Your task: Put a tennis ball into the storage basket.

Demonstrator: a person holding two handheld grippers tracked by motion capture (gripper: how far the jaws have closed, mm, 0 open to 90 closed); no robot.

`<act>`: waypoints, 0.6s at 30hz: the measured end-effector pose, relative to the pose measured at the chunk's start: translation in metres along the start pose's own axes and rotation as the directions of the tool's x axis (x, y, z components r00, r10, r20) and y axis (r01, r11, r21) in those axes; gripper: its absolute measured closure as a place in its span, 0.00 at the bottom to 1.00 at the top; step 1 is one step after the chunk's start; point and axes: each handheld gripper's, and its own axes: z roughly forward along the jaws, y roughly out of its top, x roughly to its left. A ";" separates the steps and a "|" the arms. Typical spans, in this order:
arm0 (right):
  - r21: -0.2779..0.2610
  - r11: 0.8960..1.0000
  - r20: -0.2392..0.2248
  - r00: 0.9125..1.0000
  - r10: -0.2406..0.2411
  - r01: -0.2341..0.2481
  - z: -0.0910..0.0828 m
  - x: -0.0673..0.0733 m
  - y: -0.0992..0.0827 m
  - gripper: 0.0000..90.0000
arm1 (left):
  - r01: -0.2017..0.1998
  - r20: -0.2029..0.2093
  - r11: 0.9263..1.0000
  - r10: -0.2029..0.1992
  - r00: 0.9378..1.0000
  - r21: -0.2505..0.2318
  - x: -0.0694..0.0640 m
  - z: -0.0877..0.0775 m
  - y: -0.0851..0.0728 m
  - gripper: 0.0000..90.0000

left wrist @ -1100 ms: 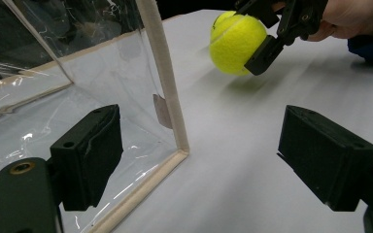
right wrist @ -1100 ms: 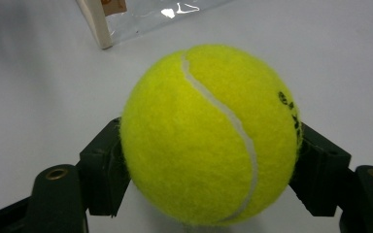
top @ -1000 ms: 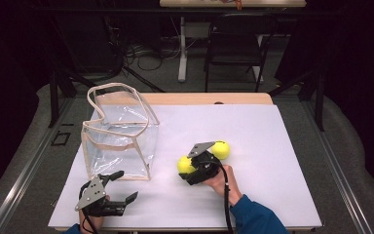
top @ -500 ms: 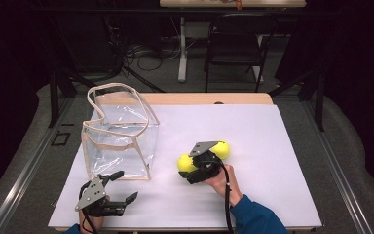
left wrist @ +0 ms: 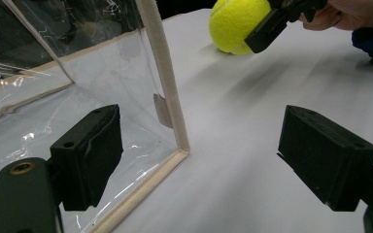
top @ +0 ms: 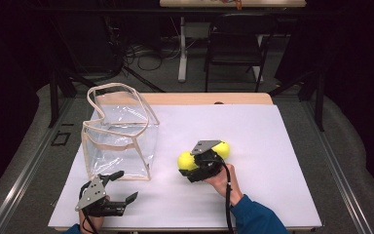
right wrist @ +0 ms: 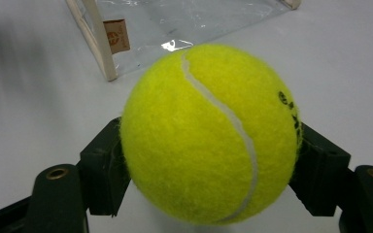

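Two tennis balls on the white table top (top: pixel 282 146): first tennis ball (top: pixel 186 161) pinched between the jaws of the right gripper (top: pixel 195 168), seen close in the right gripper view (right wrist: pixel 209 133) with a pad pressed to each side; second tennis ball (top: pixel 221 149) just beyond that gripper's grey plate, whether touching it cannot be told. One clear plastic bag (top: pixel 119 139) with beige trim, upright, mouth open, left of the balls. Left gripper (top: pixel 119 187) near the table's front edge, jaws spread wide with nothing between them, the bag's front corner (left wrist: pixel 179 145) just ahead
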 end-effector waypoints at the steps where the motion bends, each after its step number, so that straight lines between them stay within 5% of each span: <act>1: -0.004 1.000 -0.001 1.000 0.004 -0.004 0.000 0.000 0.000 0.29 | -0.002 0.000 1.000 0.002 1.000 0.001 0.000 0.000 0.000 0.18; 18: -0.010 1.000 0.010 1.000 -0.004 0.004 -0.003 -0.002 0.008 0.29 | -0.004 -0.002 1.000 0.004 1.000 -0.001 0.000 0.000 0.000 0.18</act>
